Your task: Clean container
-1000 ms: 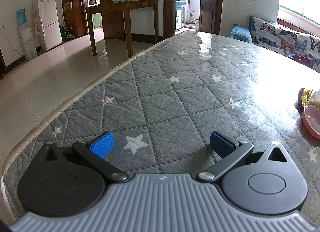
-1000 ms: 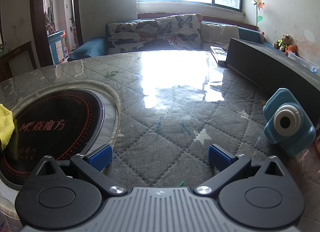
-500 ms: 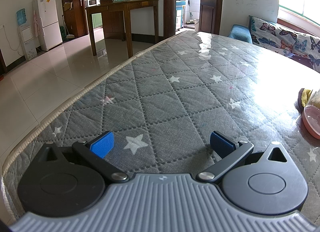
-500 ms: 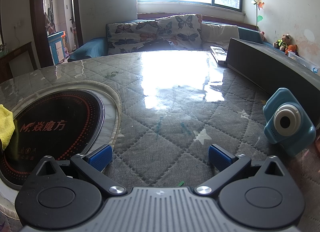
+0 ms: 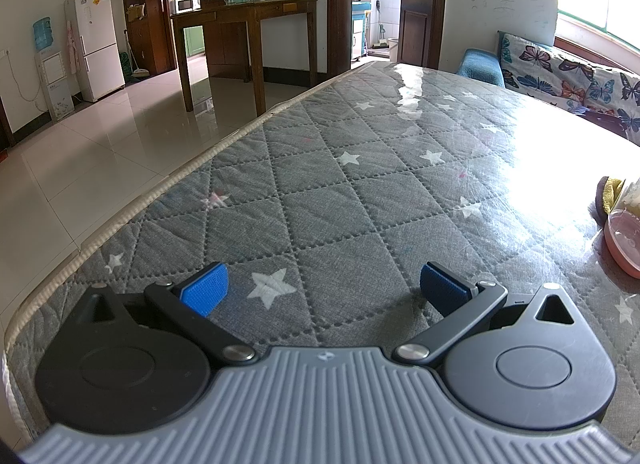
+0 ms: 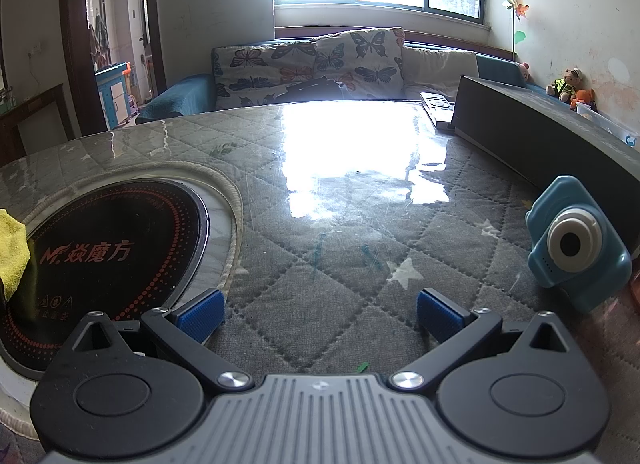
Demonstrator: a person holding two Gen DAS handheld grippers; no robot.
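I've got a big round table w/ a grey quilted star-print cover under clear glossy sheet (image 5: pixel 360 192) filling both views. Set into it, seen from the right wrist cam, is a round black induction hob w/ red dotted rings and red lettering (image 6: pixel 104 252), ringed by a pale rim; it sits front-left of my right tongs. A long dark rectangular box (image 6: pixel 540 132) runs along the table's far right edge in that same view, w/ a flat pale remote-like item at its far end, too small to tell exactly.

Left tongs (image 5: pixel 324 288): jaws spread wide, blue pads apart, nothing between them, just a white star on the cover. Right tongs (image 6: pixel 320 312): also spread wide, holding nothing, bare quilt between the pads.

Task item: a pink translucent plastic container (image 5: pixel 624 240) lies at the far right edge of the left wrist view, on the table, well off to the right of the left tongs and a bit ahead of them; only part of it shows, cut by the frame. I can't see it in the right cam.

Smaller bits: a blue toy camera w/ white lens ring (image 6: pixel 576 252) stands front-right of the right tongs, near the right pad but apart. A yellow cloth (image 6: pixel 12 248) rests on the hob's left edge.
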